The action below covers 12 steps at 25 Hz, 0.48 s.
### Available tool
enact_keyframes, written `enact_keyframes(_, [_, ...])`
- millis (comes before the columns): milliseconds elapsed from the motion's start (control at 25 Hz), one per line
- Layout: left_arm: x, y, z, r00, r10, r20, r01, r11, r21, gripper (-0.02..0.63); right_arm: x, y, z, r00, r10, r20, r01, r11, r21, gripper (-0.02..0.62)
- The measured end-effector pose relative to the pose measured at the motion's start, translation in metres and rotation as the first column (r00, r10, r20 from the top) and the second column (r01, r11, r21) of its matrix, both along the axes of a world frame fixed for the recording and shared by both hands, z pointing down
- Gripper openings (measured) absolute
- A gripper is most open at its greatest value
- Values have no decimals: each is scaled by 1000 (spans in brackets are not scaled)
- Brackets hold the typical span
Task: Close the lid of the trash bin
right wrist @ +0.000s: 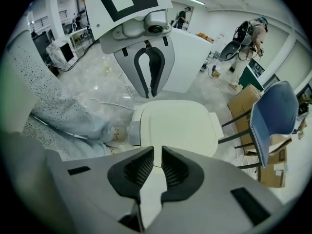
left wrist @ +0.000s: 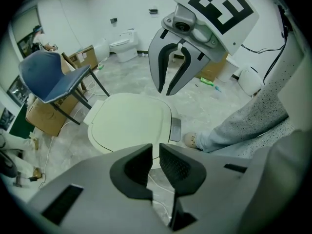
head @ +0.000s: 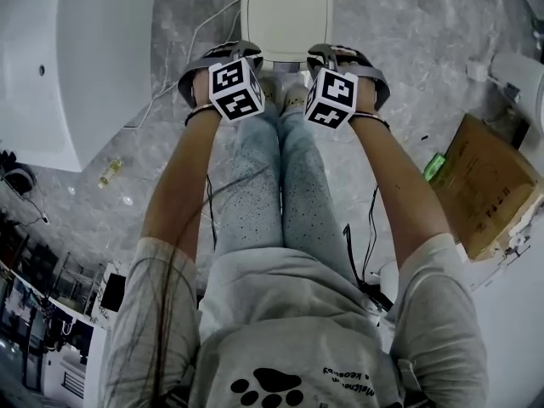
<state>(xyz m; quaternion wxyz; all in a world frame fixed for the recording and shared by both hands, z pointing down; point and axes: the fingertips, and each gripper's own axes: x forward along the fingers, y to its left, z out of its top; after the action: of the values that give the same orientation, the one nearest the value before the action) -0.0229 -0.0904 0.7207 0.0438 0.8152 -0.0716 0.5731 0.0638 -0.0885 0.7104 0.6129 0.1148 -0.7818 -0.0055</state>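
Note:
The trash bin's cream lid [head: 286,11] lies flat and closed on the bin, just past the person's feet. It fills the middle of the left gripper view [left wrist: 129,123] and the right gripper view [right wrist: 178,123], and a grey pedal [left wrist: 175,129] sticks out at its near side. My left gripper [left wrist: 155,152] hangs above the lid's near edge and points steeply down. Its jaws stand a narrow gap apart with nothing between them. My right gripper [right wrist: 157,156] hovers beside it in the same way, also empty and apart from the lid. In the head view the marker cubes [head: 235,89] hide both pairs of jaws.
The person's shoes [head: 285,96] stand right against the bin's front. A blue chair [left wrist: 48,74] stands behind the bin, with cardboard boxes [head: 484,185] at the right. A white bathtub [head: 64,66] lies at the left. Cables and a small bottle [head: 109,172] lie on the marble floor.

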Motion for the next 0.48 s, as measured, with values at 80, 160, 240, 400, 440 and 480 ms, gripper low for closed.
enact_keyframes(80, [2, -1, -20, 1000, -10, -8, 10, 1000, 10, 52, -2, -2, -20, 1000, 6, 5, -6, 1000, 26, 60])
enact_keyframes(160, [3, -1, -41, 999, -26, -21, 26, 999, 18, 41, -4, -2, -42, 1000, 13, 11, -13, 999, 47, 50])
enact_keyframes(240, [6, -1, -61, 999, -36, -37, 37, 999, 31, 34, -7, -3, -64, 1000, 18, 21, -20, 997, 69, 46])
enact_keyframes(400, [11, 1, -110, 996, -61, -69, 65, 996, 64, 20, -16, 3, -114, 996, 45, 78, -54, 992, 113, 38])
enact_keyframes(440, [13, 2, -124, 994, -70, -79, 76, 994, 76, 20, -16, 5, -127, 994, 51, 92, -62, 990, 123, 37])
enact_keyframes(480, [16, 1, -138, 993, -80, -90, 88, 992, 91, 20, -17, 6, -140, 993, 55, 105, -69, 988, 135, 37])
